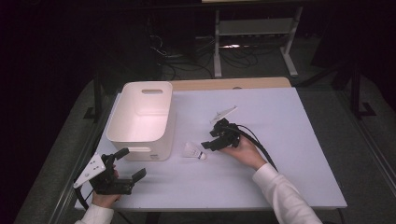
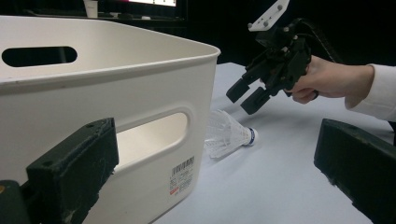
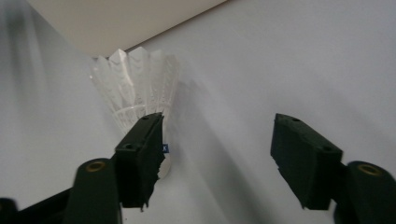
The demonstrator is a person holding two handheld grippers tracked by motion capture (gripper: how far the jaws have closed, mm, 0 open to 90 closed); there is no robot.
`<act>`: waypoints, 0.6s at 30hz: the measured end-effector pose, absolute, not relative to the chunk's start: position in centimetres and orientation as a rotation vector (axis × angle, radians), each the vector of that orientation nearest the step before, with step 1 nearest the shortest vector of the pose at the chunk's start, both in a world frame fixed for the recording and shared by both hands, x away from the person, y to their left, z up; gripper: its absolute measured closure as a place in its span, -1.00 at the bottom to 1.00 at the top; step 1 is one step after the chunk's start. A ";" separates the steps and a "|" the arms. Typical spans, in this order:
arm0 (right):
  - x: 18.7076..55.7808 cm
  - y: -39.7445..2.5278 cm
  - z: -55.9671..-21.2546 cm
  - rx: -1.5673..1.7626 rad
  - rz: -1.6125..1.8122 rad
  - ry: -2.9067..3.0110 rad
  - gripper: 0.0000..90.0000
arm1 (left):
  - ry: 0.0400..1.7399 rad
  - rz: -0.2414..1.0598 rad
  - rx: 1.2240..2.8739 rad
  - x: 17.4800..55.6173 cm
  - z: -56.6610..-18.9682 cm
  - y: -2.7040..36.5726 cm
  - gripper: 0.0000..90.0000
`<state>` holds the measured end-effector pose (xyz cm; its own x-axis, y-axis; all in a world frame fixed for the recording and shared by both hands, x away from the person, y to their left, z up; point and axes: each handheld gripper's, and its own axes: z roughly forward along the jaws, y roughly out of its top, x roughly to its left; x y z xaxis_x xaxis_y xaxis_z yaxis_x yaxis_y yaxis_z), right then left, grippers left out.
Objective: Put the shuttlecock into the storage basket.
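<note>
A white feathered shuttlecock (image 1: 194, 151) lies on its side on the light table, just right of the white bin (image 1: 140, 119). It has a blue band near its cork, seen in the left gripper view (image 2: 229, 135). My right gripper (image 1: 214, 142) hovers just right of it, open, with nothing between its jaws. In the right gripper view the shuttlecock (image 3: 135, 91) lies beyond and partly behind one jaw. My left gripper (image 1: 128, 164) is open near the table's front left corner, in front of the bin, holding nothing.
The bin (image 2: 107, 93) is an open-topped plastic tub with handle slots and a barcode label; it looks empty. A wooden board (image 1: 231, 83) edges the table's far side. Cables and a white stand (image 1: 252, 32) lie on the floor beyond.
</note>
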<state>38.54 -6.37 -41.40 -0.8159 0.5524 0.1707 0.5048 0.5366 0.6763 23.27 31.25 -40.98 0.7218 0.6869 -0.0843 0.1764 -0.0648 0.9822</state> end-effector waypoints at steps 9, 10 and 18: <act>37.8 -6.9 -40.6 0.860 1.166 2.725 -0.78 | 0.714 0.481 1.609 23.3 -41.0 31.2 -1.00; 37.7 -6.9 -40.6 0.853 1.162 2.723 -0.81 | 0.714 0.481 1.608 23.3 -41.0 31.2 -1.00; 37.3 -6.7 -40.4 0.853 1.128 2.745 -1.00 | 0.714 0.481 1.610 23.3 -41.0 31.2 -1.00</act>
